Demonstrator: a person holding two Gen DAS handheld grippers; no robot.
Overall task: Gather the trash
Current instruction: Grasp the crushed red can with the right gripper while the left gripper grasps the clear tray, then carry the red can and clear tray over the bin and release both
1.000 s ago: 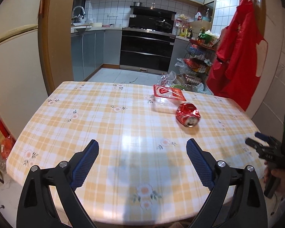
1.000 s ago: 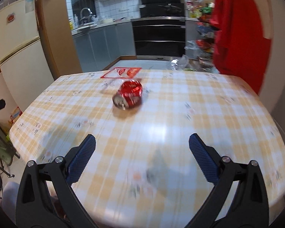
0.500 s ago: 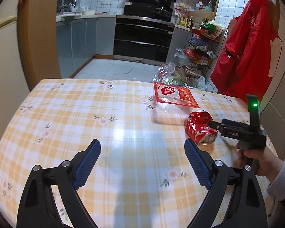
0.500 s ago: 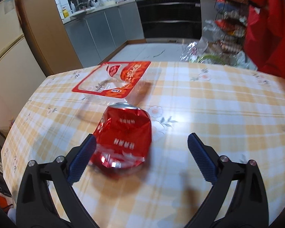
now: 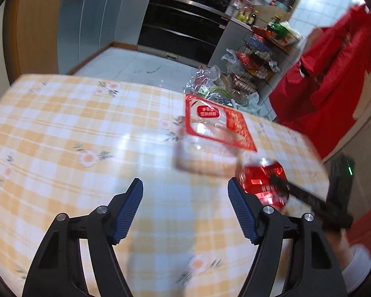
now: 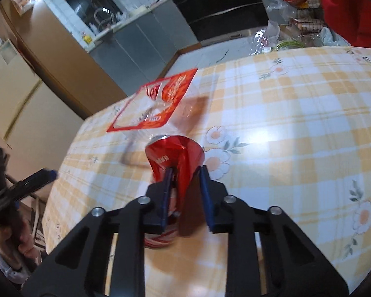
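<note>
A crushed red can (image 6: 175, 156) lies on the yellow checked table (image 6: 296, 128); my right gripper (image 6: 184, 170) is shut on it, blue pads pressing both sides. The can also shows in the left wrist view (image 5: 262, 180), with the right gripper (image 5: 309, 198) on it. A clear plastic tray with a red label (image 5: 215, 128) lies just beyond the can, also seen in the right wrist view (image 6: 155, 104). My left gripper (image 5: 185, 190) is open and empty over the table, to the left of the can and short of the tray.
Beyond the table's far edge lie plastic bags (image 5: 210, 81) on the floor and a wire rack of goods (image 5: 259, 52). A red apron (image 5: 334, 69) hangs at the right wall. Kitchen cabinets and an oven (image 5: 183, 29) stand at the back.
My right gripper has moved in and closed on the red can. My left gripper has moved forward over the table towards the tray and stays open.
</note>
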